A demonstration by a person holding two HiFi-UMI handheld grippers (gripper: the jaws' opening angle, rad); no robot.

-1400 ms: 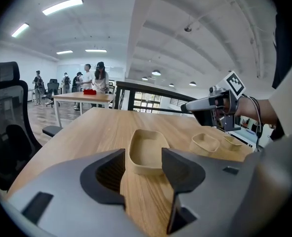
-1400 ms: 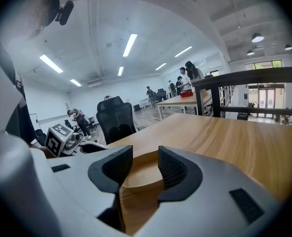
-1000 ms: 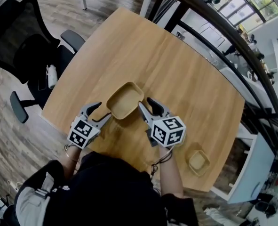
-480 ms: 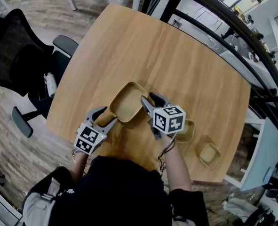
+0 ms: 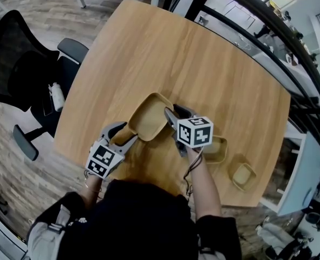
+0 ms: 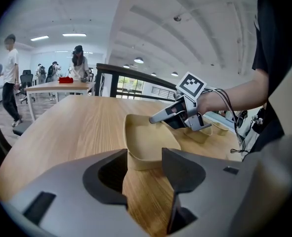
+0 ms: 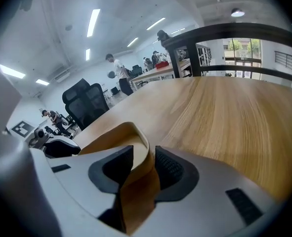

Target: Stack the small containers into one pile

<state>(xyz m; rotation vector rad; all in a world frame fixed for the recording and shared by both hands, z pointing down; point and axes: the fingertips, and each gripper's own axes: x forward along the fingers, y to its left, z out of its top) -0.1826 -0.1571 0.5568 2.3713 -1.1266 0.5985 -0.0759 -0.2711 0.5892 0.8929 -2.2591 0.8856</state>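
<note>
A large tan container (image 5: 148,115) sits on the wooden table (image 5: 203,64) in front of me. My right gripper (image 5: 174,113) straddles its right rim: in the right gripper view the thin wall (image 7: 128,137) runs between the jaws of the right gripper (image 7: 145,154), which are closing on it. My left gripper (image 5: 126,133) is open at the container's near left corner (image 6: 146,159). A medium tan container (image 5: 217,149) lies by my right wrist. A small one (image 5: 243,175) sits further right.
A black office chair (image 5: 19,64) with a bottle (image 5: 55,95) on its seat stands left of the table. A dark railing (image 5: 268,31) runs along the far right. People stand at desks in the background.
The head view has shifted, and the medium container now shows beside my right wrist. Both grippers have edged in closer to the large container.
</note>
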